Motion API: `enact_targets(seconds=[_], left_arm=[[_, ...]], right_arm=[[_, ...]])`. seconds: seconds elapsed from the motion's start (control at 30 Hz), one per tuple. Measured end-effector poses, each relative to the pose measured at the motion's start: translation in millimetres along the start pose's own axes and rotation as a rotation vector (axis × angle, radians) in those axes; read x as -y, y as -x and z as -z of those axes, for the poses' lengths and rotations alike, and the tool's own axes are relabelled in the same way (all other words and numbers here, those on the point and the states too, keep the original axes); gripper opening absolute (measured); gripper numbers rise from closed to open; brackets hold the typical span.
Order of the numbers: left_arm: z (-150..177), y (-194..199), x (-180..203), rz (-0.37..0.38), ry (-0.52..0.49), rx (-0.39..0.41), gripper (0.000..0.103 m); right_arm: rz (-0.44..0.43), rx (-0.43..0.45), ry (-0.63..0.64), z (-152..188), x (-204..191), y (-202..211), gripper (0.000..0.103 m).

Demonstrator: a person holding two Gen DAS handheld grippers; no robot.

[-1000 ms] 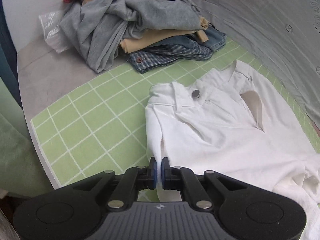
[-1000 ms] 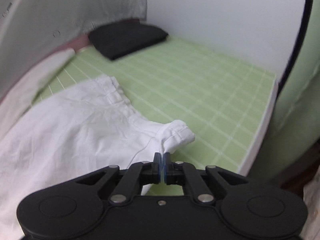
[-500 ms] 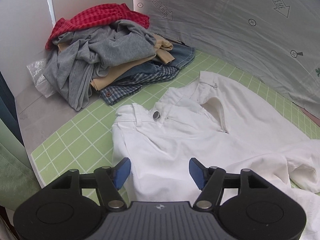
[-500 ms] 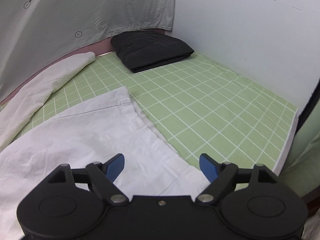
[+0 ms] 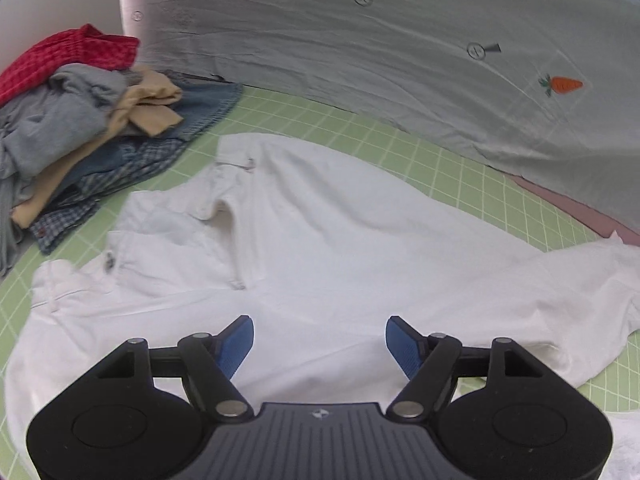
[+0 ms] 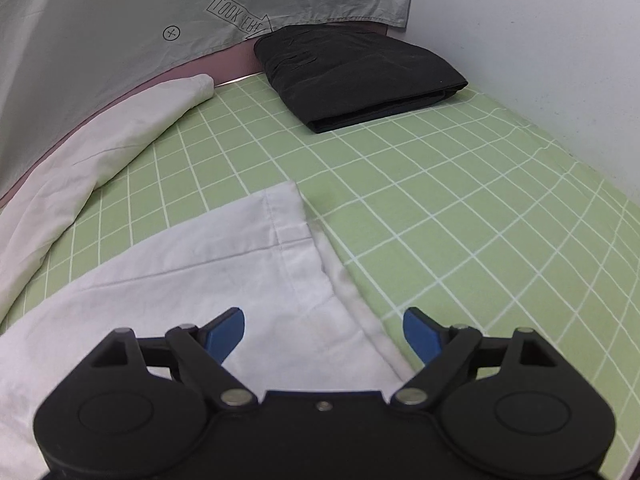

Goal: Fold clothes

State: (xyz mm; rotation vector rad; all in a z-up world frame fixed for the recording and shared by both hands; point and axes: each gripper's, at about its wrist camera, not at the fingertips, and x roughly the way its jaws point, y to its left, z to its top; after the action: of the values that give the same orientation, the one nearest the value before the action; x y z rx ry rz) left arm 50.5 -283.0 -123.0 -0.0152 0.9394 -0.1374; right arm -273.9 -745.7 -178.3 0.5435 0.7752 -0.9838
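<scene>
each camera sits just behind its own spread fingers, low and close over the green checked sheet (image 6: 460, 208). the left view faces the clothes pile (image 5: 80, 120), the right view a black folded garment (image 6: 360, 76). both share the white trousers (image 5: 340, 240).

This looks like a staged recording corner more than a lived-in room. A green checked sheet (image 6: 460, 208) covers a flat surface boxed in by plain white walls (image 6: 540, 32). Behind the sheet hangs a grey cloth (image 5: 360, 60) printed with small target marks, an arrow label and a carrot. At the sheet's left edge sits a heap of unsorted clothes (image 5: 80, 120); at its far right corner, a folded black garment (image 6: 360, 76).
</scene>
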Motion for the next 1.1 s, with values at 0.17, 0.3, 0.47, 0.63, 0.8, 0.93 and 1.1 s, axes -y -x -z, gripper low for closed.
enact_targets(seconds=[0.17,0.3,0.47,0.63,0.8,0.93,1.1], left_arm=[[-9,-39,48,0.097,-0.091,-0.082,0.079],[1,-52,80,0.124,-0.237,-0.113,0.082],[11,-63,92,0.108,-0.305,-0.130,0.073],[2,-67,80,0.114,-0.217,-0.099,0.007],[-29,-42,80,0.077,-0.214,0.072,0.003],[-57,-25,77,0.008,-0.140,0.216,0.003],[-52,-45,82,-0.031,-0.110,0.132,0.021]], right_arm=[[-0.034,-0.013,-0.017,-21,-4,-28,0.091],[-0.058,-0.006,0.008,-30,-8,-40,0.098],[-0.105,-0.011,0.048,-34,-15,-43,0.096],[-0.102,0.017,0.167,-35,-23,-34,0.027],[-0.043,0.096,0.185,-47,-17,-19,0.007],[0.071,0.190,0.085,-69,7,-3,0.007],[0.154,0.132,0.076,-74,22,-20,0.034]])
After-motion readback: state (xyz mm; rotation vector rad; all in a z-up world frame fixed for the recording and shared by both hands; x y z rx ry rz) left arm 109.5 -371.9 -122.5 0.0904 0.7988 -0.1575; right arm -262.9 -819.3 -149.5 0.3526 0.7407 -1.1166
